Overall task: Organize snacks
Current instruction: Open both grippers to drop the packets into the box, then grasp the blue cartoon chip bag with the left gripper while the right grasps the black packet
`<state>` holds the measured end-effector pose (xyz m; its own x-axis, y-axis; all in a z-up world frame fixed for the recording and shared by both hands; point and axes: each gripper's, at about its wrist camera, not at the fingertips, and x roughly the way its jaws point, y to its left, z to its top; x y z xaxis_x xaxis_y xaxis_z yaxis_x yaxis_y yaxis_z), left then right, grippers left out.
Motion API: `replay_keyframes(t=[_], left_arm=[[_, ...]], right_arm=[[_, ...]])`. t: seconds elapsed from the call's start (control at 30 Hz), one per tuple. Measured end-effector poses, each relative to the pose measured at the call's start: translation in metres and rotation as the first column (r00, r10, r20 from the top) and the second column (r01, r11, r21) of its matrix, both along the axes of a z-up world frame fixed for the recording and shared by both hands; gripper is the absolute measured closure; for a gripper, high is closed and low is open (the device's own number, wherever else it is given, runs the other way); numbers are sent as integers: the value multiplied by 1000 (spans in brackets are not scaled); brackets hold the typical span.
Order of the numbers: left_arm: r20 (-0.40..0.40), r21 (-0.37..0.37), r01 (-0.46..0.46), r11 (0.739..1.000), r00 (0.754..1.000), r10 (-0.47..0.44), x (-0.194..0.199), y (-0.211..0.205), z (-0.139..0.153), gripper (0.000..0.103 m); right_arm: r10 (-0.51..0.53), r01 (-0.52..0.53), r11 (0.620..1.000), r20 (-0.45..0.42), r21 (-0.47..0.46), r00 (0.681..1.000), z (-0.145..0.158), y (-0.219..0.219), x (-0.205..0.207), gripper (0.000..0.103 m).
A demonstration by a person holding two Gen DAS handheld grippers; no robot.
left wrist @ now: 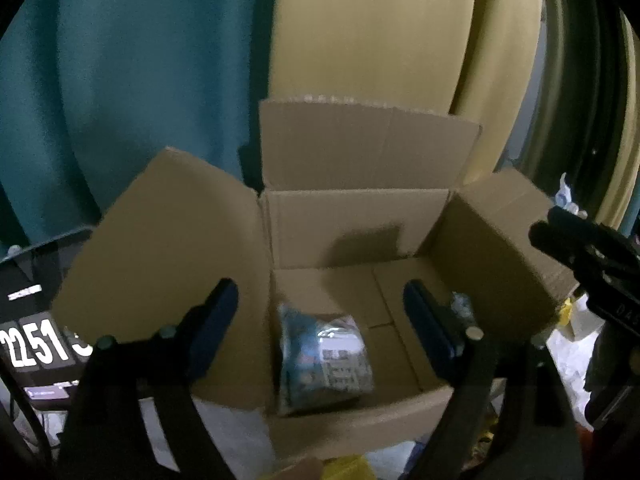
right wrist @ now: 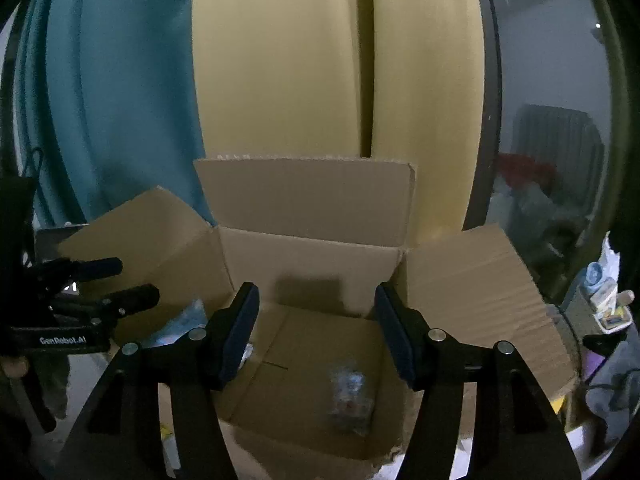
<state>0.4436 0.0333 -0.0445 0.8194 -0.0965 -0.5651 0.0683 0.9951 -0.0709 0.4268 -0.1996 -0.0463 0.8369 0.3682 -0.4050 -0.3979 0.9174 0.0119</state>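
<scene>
An open cardboard box (left wrist: pixel 352 224) stands with its flaps spread outward. On its floor lies a blue snack packet (left wrist: pixel 324 360), below and between the fingers of my left gripper (left wrist: pixel 320 304), which is open and holds nothing. A smaller clear packet (left wrist: pixel 462 306) peeks out behind the right finger. My right gripper (left wrist: pixel 554 226) reaches in over the right flap. In the right wrist view, my right gripper (right wrist: pixel 316 304) is open over the box (right wrist: pixel 304 256), with the clear packet (right wrist: pixel 350 394) on the floor beneath. The blue packet (right wrist: pixel 188 320) lies at left, near my left gripper (right wrist: pixel 128 281).
A teal curtain (left wrist: pixel 132 92) and pale yellow panels (right wrist: pixel 280 80) rise behind the box. A dark display with white digits (left wrist: pixel 36 344) sits at the left. Loose wrappers and small items (right wrist: pixel 604 300) crowd the right, beside a dark-framed glass pane (right wrist: pixel 552 160).
</scene>
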Motion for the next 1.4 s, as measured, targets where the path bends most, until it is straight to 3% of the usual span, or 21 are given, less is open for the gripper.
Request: replay_keyframes(t=[0.33, 0.57, 0.97, 1.4], left_arm=[[88, 6, -7, 1000, 996, 6, -66, 3, 35, 15], [139, 49, -24, 999, 990, 17, -123, 3, 43, 15], [96, 18, -25, 1000, 995, 23, -189, 8, 16, 15], [-26, -35, -86, 996, 996, 85, -247, 35, -45, 15]], right_arm=[[20, -20, 1000, 34, 3, 999, 21, -9, -52, 39], [9, -9, 1000, 60, 9, 998, 30, -22, -93, 39], [-19, 18, 999, 20, 28, 1000, 6, -39, -163, 39], [-85, 89, 995, -94, 36, 992, -45, -67, -215, 39]])
